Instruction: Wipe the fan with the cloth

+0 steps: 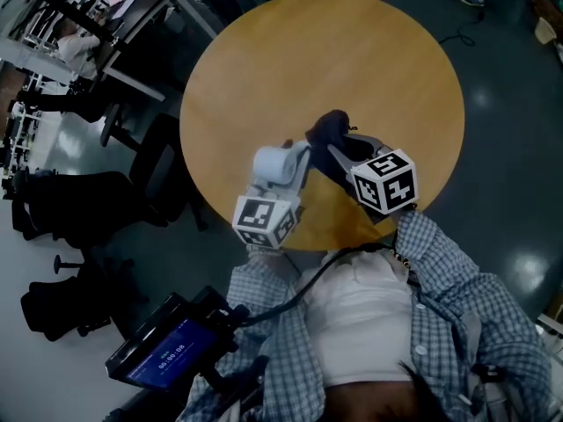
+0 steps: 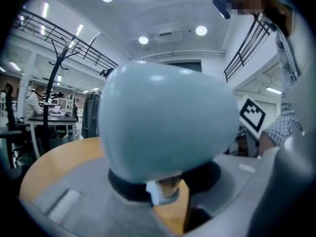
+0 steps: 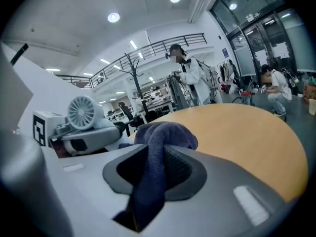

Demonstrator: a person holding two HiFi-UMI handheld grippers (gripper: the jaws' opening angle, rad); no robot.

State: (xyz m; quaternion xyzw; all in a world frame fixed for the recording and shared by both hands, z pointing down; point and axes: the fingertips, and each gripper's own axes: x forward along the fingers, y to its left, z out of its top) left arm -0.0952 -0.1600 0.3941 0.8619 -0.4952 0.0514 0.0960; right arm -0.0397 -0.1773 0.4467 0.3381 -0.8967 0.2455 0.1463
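Dark-blue cloth (image 3: 165, 132) we held clamped in right gripper (image 3: 160, 157); left gripper (image 2: 165, 194) clamped on pale fan (image 2: 163, 122), over wooden table (image 1: 352, 69).

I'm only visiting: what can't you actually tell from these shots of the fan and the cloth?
- Base of the fan: left gripper view, hidden below the left claw gripping its neck.
- Full size of the cloth: right gripper view, bunched in the right claw, its tail dropping out of sight.
- Dust on the fan: too small or blurred in every view.
- Text on the screen: head view, too small.
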